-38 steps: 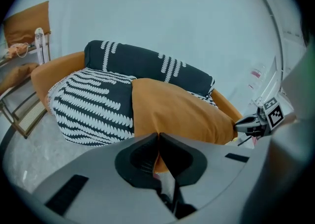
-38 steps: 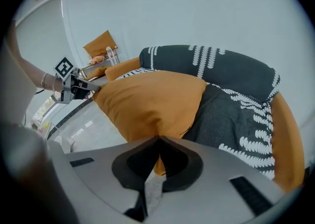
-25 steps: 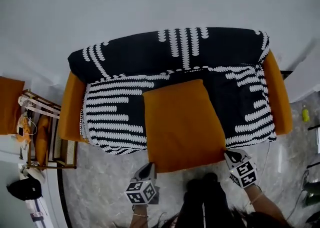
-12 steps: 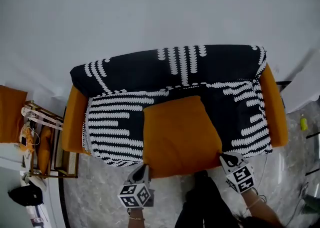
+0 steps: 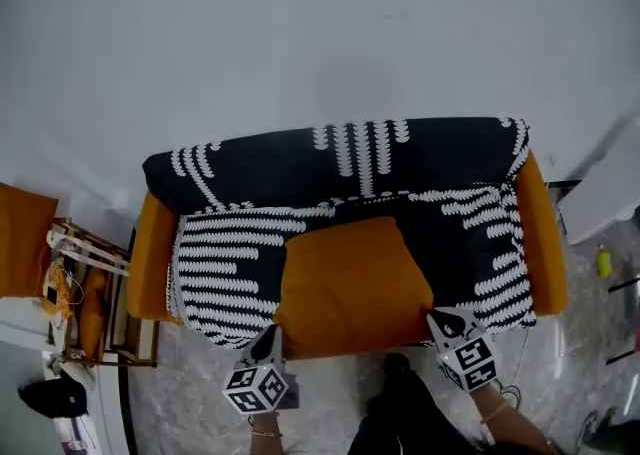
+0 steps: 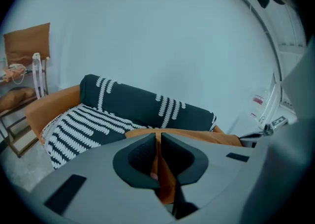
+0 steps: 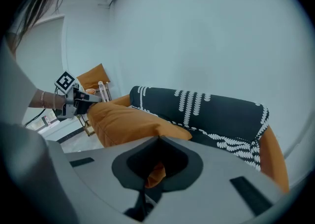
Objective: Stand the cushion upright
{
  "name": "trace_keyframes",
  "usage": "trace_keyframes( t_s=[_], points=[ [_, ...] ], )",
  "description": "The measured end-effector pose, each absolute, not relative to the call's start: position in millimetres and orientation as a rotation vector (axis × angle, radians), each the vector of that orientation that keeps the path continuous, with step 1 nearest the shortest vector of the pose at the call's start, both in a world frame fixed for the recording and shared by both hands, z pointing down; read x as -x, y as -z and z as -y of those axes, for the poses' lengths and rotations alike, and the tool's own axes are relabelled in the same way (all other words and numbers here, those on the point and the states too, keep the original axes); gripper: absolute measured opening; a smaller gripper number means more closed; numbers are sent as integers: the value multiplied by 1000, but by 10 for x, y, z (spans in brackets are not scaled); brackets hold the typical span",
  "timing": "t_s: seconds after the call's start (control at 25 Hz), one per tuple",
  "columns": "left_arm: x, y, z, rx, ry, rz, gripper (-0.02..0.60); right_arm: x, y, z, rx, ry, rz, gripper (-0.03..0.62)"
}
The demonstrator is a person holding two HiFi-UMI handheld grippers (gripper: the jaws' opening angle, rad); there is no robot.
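An orange cushion [image 5: 350,281] lies on the seat of a sofa [image 5: 420,158] draped with a black-and-white patterned throw. Its near edge is raised off the seat's front. My left gripper [image 5: 272,333] is shut on the cushion's near left corner, and orange fabric shows between its jaws [image 6: 158,138]. At the near right corner my right gripper [image 5: 436,319] is shut as well, orange cloth pinched in its jaws [image 7: 158,143]. In the right gripper view the cushion [image 7: 128,122] slopes up toward the left gripper [image 7: 74,101].
The sofa's orange armrests [image 5: 150,243] flank the seat, against a white wall. A wooden rack [image 5: 90,293] and an orange chair back [image 5: 20,243] stand at the left, a black bag [image 5: 50,398] on the floor. The person's dark legs [image 5: 400,413] stand between the grippers.
Both grippers have risen with the cushion's near corners in them. The cushion's front edge has lifted, so it looks shorter from above.
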State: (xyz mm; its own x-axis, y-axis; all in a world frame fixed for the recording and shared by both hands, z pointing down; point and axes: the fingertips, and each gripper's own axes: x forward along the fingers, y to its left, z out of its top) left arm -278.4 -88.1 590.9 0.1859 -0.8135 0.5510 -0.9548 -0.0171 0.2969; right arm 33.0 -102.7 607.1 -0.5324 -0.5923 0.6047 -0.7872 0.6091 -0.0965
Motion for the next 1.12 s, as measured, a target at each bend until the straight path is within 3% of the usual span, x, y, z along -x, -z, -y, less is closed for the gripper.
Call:
trace_keyframes(
  t_s=[0.48,1.12],
  points=[
    [2872,-5603,1496,-1811,-251,1762,76,-282,-5698,1573,-1087,-465,2377,14],
    [3116,-5192,2217,-1959,-242,1661,62,-35,-5287,2420,-1251,-343,2334,14]
  ],
)
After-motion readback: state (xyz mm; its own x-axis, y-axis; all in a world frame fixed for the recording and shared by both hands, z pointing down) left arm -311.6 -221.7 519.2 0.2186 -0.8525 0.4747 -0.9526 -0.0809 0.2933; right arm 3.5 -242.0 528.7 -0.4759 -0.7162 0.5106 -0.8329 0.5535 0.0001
